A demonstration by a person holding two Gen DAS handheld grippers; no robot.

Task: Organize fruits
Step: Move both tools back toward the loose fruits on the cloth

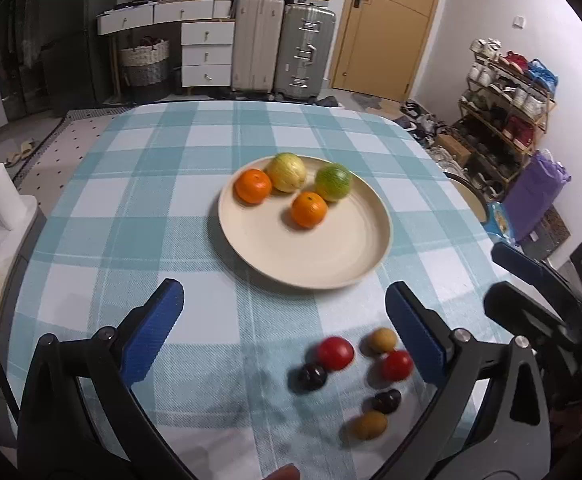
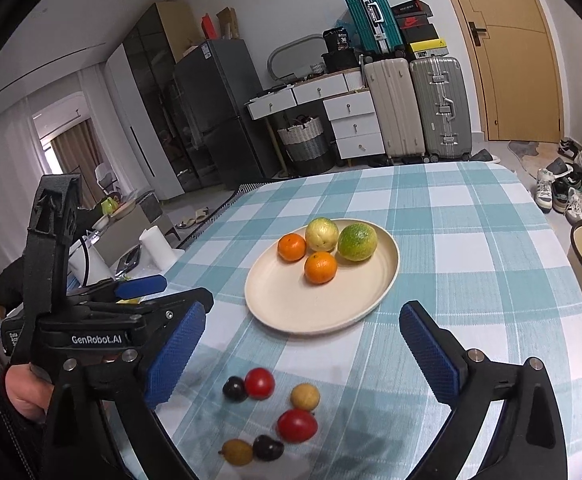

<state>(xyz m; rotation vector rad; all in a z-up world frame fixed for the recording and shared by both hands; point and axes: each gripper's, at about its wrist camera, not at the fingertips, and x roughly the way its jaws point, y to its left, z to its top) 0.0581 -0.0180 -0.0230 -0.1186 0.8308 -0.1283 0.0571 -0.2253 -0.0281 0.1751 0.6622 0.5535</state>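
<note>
You are holding both grippers above the near edge of the table (image 1: pixel 139 168), and both are empty: the left gripper (image 1: pixel 285 308) is standing with its jaws wide apart, and the right gripper (image 2: pixel 303 326) is standing equally wide, with nothing between either pair of pads. The plate (image 2: pixel 303 312) is sitting at the centre of the checked cloth, carrying two oranges, a yellow fruit and a green fruit along its far rim; its near half is lying bare. The six small fruits (image 2: pixel 271 412) are lying loose on the cloth just near of the plate: two red, two dark and two tan. In the right wrist view this cluster is sitting directly below the open jaws, centred between the two fingers. In the left wrist view the same cluster (image 1: pixel 355 376) is lying off to the right, close beside the right-hand finger and not on the centre line. The right gripper is therefore judged to be the better aligned, needing only a descent onto a fruit, whereas the left would need a shift to the right first. The fruits are near-round, so no long axis is constraining wrist roll. Several are lying touching or just beside one another, so you are likely to nudge a neighbour on closing.
</note>
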